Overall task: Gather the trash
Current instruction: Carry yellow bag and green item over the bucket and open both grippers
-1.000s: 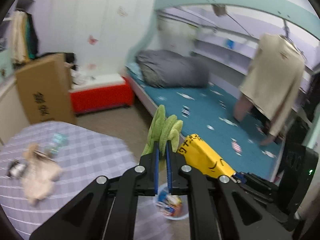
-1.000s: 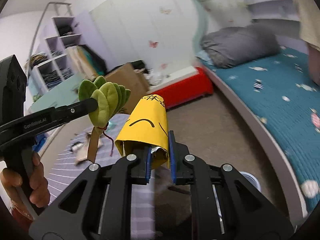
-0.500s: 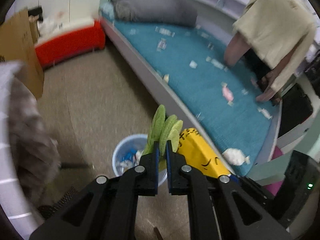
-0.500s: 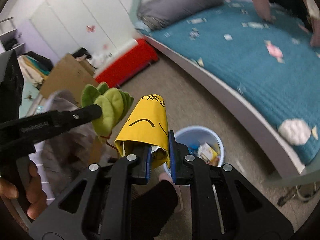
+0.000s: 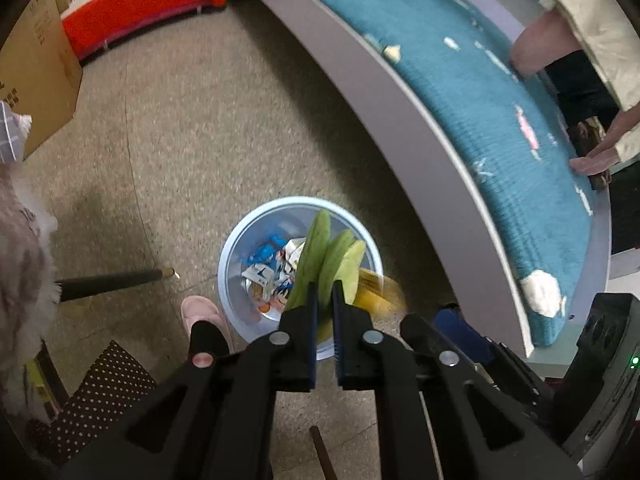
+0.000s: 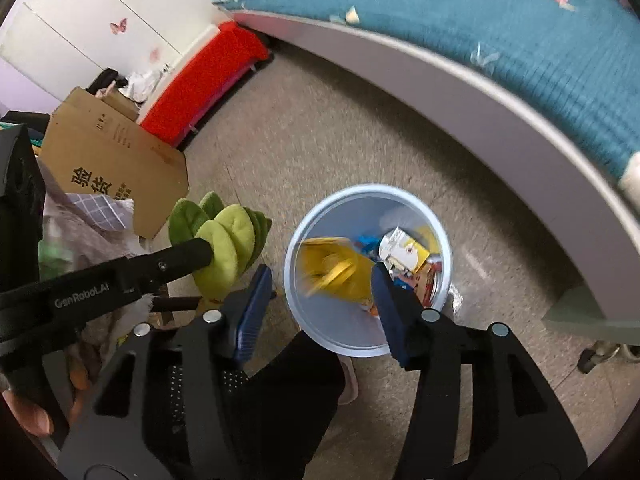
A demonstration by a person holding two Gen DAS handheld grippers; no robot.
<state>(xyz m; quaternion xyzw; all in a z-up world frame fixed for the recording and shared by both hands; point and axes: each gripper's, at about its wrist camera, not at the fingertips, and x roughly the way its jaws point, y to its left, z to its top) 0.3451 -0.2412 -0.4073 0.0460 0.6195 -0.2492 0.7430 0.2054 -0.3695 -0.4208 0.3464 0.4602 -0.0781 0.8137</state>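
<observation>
Bed [image 5: 472, 92]: broad teal quilted cover with small printed motifs; smooth grey curved frame edge; fills the upper right of both views
Floor [image 5: 208, 128]: speckled beige, matt; a second ago the views took in walls and shelving, now both look down on it
Cardboard box [image 6: 116, 156]: brown corrugated, black printed characters, flap bent; stands left of the bin
Red storage box [image 6: 208, 76]: bright red, long and low, against the white wall
Bin [image 6: 320, 332]: round pale-blue plastic pail, smooth wall; on the floor just beside the bed frame; half a second ago it was smaller and farther off, now large and directly under both tools
Bin contents [image 5: 268, 268]: crumpled glossy wrappers, blue, white, orange; a small yellow-and-white carton among them
Yellow wrapper [image 6: 340, 272]: crinkled yellow foil packet, blurred; inside the bin mouth, between the right pads without touching either; earlier it was pinched there
Green plush leaves [image 5: 324, 264]: soft fuzzy fabric, oval overlapping lobes, light and dark green; held above the bin rim, as before
Left tool [image 5: 325, 312]: black arms, blue ribbed pads; clamped together on the plush leaves
Right tool [image 6: 318, 300]: black arms, blue ribbed pads; jaws opening, pads well apart
Slipper [image 5: 200, 312]: pale pink, rounded toe; on the floor touching the bin's side
</observation>
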